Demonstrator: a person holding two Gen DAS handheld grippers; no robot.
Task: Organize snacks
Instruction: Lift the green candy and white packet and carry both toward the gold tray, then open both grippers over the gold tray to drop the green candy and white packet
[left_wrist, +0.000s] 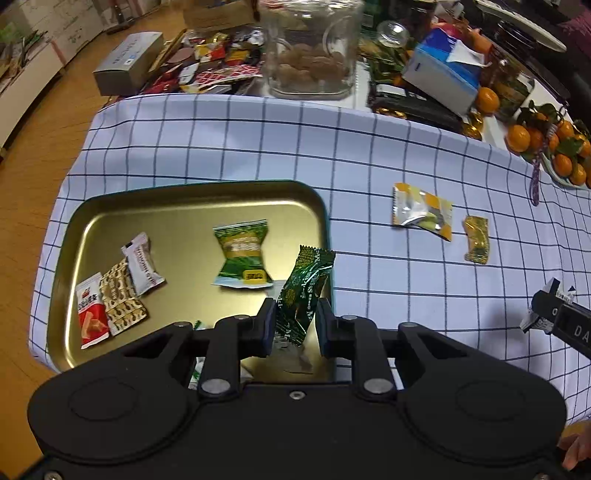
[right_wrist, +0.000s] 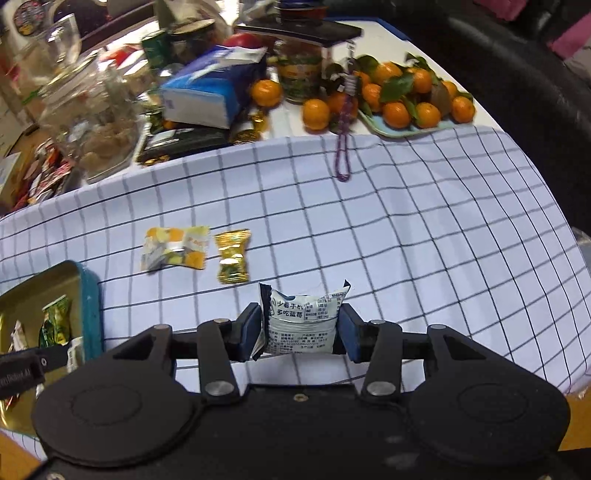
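The left gripper (left_wrist: 295, 321) is clamped on a dark green foil candy (left_wrist: 301, 295), held upright over the near right corner of the gold tray (left_wrist: 192, 199). In the tray lie a green-and-gold snack (left_wrist: 242, 254) and three small packets (red, patterned, white). The right gripper (right_wrist: 301, 334) pinches a white blueberry snack packet (right_wrist: 303, 321) above open checked tablecloth (right_wrist: 406, 221), right of the tray.

Open checked cloth (left_wrist: 258, 147) lies bare between the gold tray (left_wrist: 110, 206) and two loose candies (left_wrist: 422, 211); jars, a tissue box (left_wrist: 441, 79) and tangerines (right_wrist: 406, 99) wall off the surface's far edge.
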